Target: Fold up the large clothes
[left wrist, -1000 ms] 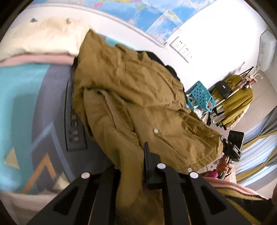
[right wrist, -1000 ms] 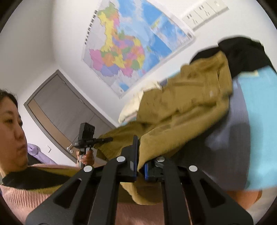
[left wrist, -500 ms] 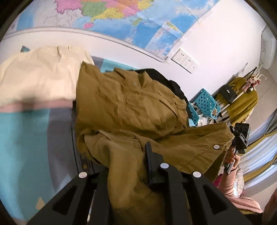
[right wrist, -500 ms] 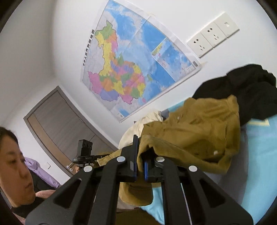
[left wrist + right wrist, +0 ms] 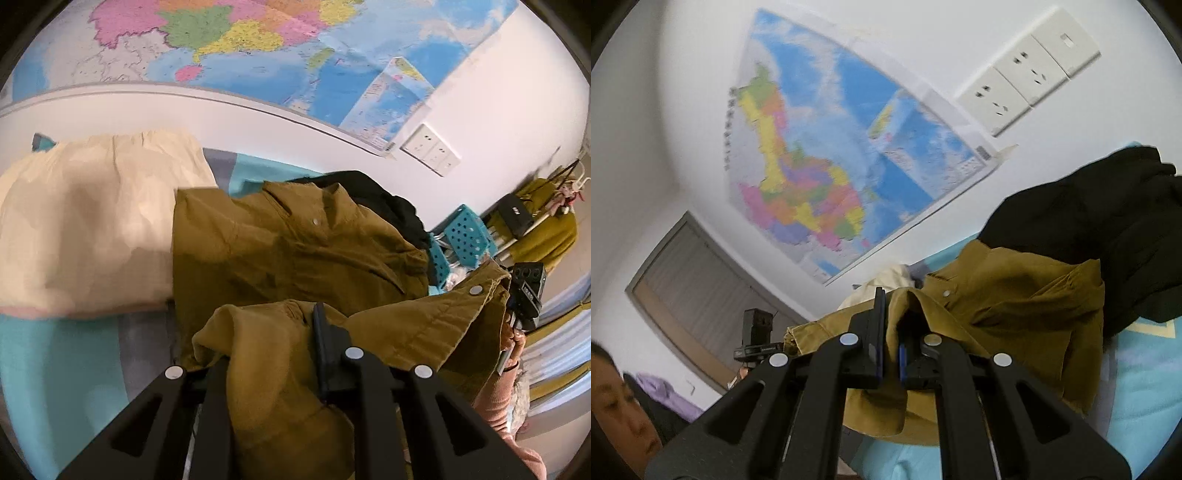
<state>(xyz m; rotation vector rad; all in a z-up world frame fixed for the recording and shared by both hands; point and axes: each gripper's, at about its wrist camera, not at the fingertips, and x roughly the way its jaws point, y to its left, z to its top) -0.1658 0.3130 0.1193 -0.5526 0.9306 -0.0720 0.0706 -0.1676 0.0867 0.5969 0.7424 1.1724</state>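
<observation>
Draping olive jacket between both tools' jaws

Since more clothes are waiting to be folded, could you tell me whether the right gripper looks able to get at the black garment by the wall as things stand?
Probably not yet: the right gripper is shut on the olive-brown jacket, which lies between it and the black garment.

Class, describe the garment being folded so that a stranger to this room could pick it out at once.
Start at the wall map and drop to the bed with the teal cover. On it lie three garments in a row: a cream one, a black one, and between them the olive-brown jacket. It alone has snap buttons, and both grippers hold it.
</observation>
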